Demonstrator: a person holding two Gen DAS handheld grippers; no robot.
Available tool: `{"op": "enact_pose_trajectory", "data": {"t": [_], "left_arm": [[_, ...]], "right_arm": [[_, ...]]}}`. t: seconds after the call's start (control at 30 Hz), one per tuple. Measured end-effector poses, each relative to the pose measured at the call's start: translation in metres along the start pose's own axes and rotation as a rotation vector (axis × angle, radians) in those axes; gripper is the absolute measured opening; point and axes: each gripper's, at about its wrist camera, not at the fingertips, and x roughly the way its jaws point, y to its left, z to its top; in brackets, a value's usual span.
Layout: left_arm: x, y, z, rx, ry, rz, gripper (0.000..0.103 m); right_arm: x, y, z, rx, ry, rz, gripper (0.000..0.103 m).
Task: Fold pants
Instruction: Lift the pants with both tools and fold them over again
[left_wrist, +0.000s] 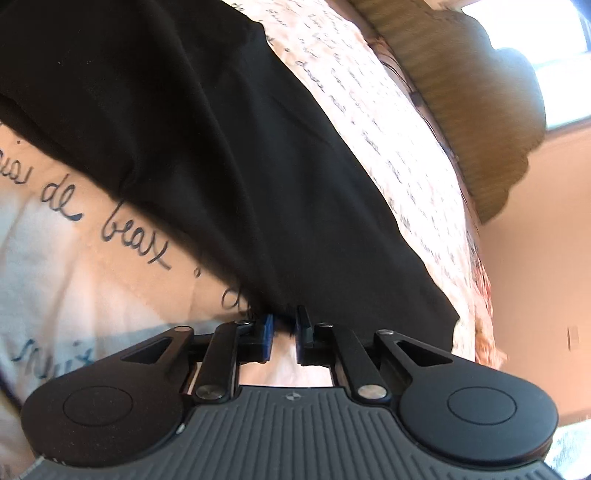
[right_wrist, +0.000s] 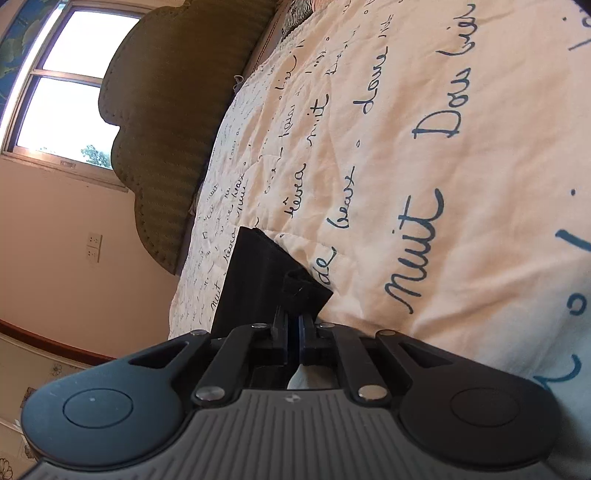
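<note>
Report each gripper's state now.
Left gripper: open, fingers apart at the black pants edge.
Right gripper: shut on the pants.

Each matte black gripper (left_wrist: 284, 334) (right_wrist: 294, 334) is built of ribbed grey housing, round side discs, silver-screwed link arms and blue-padded fingers (left_wrist: 266, 332).

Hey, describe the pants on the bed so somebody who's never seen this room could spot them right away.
Find the bed under the cream quilt printed with dark blue handwriting, its olive-green padded headboard by the window. The pants lie spread across that quilt. They are the only plain black cloth there, with no writing on them.
</note>
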Motion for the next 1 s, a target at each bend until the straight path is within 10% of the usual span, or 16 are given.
{"op": "enact_pose_trajectory", "data": {"t": [0.23, 0.37, 0.47, 0.67, 0.83, 1.0], "left_arm": [[-0.053, 0.005, -0.012, 0.214, -0.022, 0.008, 0.02], [-0.081, 0.006, 0.008, 0.345, -0.243, 0.183, 0.03], [-0.101, 0.032, 0.034, 0.22, -0.344, 0.231, 0.034], [-0.165, 0.127, 0.063, -0.261, -0.545, 0.198, 0.05], [-0.187, 0.189, 0.072, -0.532, -0.542, 0.061, 0.06], [-0.181, 0.209, 0.099, -0.545, -0.529, -0.044, 0.06]], "right_arm": [[-0.036, 0.021, 0.004, -0.009, -0.19, 0.065, 0.013], [0.019, 0.092, -0.026, -0.177, 0.074, 0.203, 0.02], [0.086, 0.154, -0.077, -0.343, 0.361, 0.268, 0.049], [0.164, 0.233, -0.199, -0.551, 0.736, 0.343, 0.055], [0.184, 0.224, -0.255, -0.542, 0.851, 0.32, 0.066], [0.186, 0.204, -0.272, -0.49, 0.888, 0.282, 0.066]]}}
